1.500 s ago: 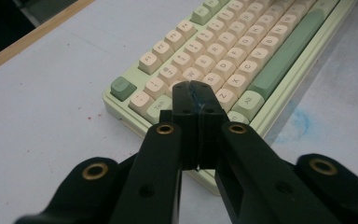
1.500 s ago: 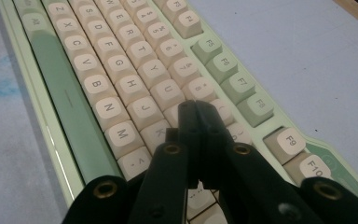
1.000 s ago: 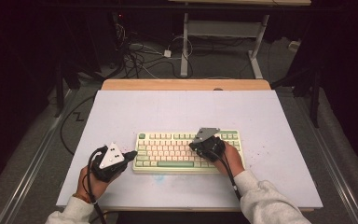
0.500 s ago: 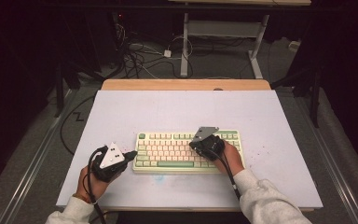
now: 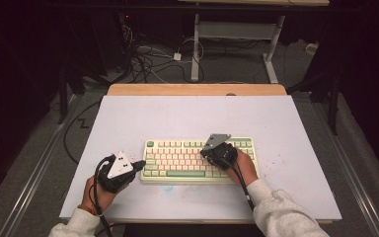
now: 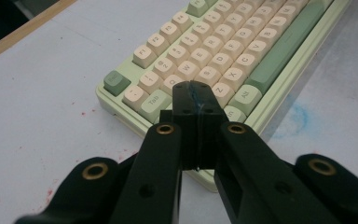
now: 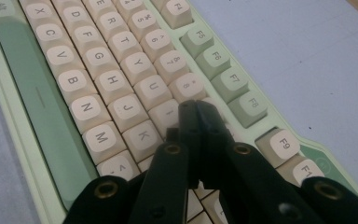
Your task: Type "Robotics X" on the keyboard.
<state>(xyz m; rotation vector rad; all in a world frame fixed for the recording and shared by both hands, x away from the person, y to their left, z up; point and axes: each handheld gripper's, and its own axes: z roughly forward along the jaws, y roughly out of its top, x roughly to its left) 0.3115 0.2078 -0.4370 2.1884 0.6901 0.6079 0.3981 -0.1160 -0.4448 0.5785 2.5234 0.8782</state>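
One keyboard (image 5: 200,161), two hand-held grippers. Left hand-held gripper (image 5: 139,164): jaws together, nothing between them, tips over the keyboard's left short edge by the Tab and Z keys. Right hand-held gripper (image 5: 208,152): jaws together, empty, tips over the keys around I and 8, the F-row beyond them. The keyboard lies flat on the white counter (image 5: 177,113) under both. Bare counter beyond the keyboard's far edge and outboard of each hand

High view overhead, both tool views close, sharing keyboard (image 5: 200,160).
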